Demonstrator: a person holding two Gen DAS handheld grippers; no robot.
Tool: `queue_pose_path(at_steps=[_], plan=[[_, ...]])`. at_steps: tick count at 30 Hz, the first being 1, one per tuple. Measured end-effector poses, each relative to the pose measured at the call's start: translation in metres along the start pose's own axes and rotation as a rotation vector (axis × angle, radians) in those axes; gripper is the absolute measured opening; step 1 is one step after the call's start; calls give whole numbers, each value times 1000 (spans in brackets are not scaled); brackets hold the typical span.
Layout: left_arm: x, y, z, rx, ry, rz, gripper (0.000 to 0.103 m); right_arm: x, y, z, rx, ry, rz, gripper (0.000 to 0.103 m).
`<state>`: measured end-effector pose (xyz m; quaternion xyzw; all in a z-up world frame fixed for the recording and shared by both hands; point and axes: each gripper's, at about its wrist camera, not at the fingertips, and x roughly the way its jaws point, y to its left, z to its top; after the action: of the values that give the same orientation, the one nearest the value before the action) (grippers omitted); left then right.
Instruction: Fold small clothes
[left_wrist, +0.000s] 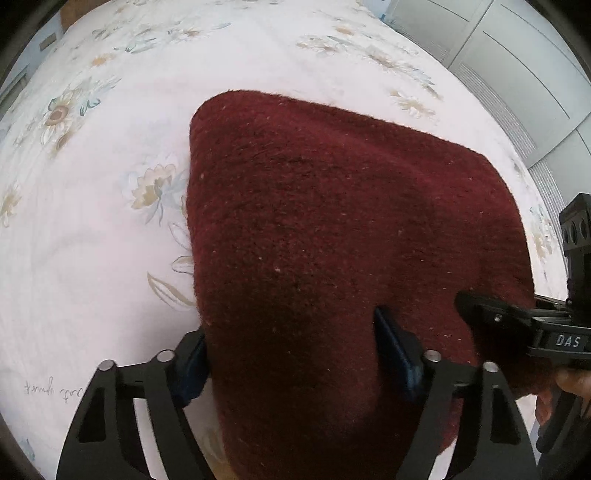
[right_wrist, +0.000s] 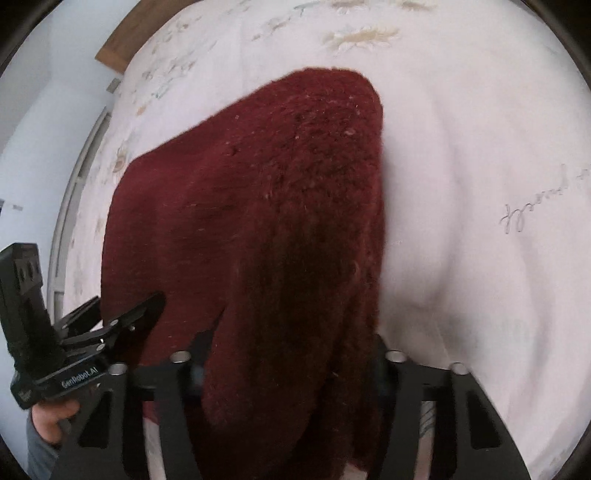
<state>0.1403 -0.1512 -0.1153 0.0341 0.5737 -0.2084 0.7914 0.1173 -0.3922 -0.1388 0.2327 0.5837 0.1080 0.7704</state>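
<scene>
Shows a dark red knitted garment lying on a bed, spread over a white sheet printed with pale flowers and a line of script lettering. Places the garment's far, rounded edge flat on the sheet and its near edge drawn up towards both cameras. Catches the left gripper clenched on that near edge, blue pads pressed against the knit from either side, fabric filling the whole gap between them. Catches the right gripper likewise clamped on a bunched, shadowed fold of the same garment, at the end of the near edge beside bare sheet. Sets the two grippers just beside each other along the near edge, each visible at the rim of the other's view, both tilted steeply down at the bed. Reveals part of a hand with a grey sleeve under the left gripper's black handle, and fingertips under the right one. Takes in pale cupboard doors past the bed's far side and a brown wooden edge at one corner of the bed.
</scene>
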Motion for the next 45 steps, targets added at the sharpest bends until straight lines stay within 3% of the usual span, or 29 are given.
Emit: queue_pose_path(at_steps=[3, 7, 9, 13, 19, 24, 27, 34, 42, 44, 45], plan=[[-6, -4, 1, 12, -27, 6, 56, -13, 22, -2, -52, -36, -75, 46], [-28, -3, 7, 18, -48, -29, 45, -41, 50, -2, -106, -79, -68, 43], [-45, 6, 9, 16, -64, -59, 44, -51, 65, -1, -126, -98, -45, 43], [-88, 30, 10, 22, -130, -35, 44, -56, 117, 1, -210, -122, -25, 43], [-124, 83, -5, -32, -176, 13, 44, -26, 165, -5, -264, -84, 7, 43], [-103, 120, -33, -88, -135, 39, 44, 27, 170, -13, -247, 6, -23, 44], [-75, 130, -49, -123, -92, 35, 46, 43, 156, -17, -223, 25, -39, 50], [-62, 127, -50, -120, -116, 99, 66, 44, 167, -16, -250, 11, -82, 66], [-72, 133, -31, -160, -73, 123, 67, 14, 179, -20, -324, -71, -164, 81], [-70, 151, -26, -174, -63, 135, 68, 6, 183, -23, -334, -97, -176, 86], [-74, 152, -26, -178, -67, 128, 72, 1, 185, -27, -349, -114, -186, 88]])
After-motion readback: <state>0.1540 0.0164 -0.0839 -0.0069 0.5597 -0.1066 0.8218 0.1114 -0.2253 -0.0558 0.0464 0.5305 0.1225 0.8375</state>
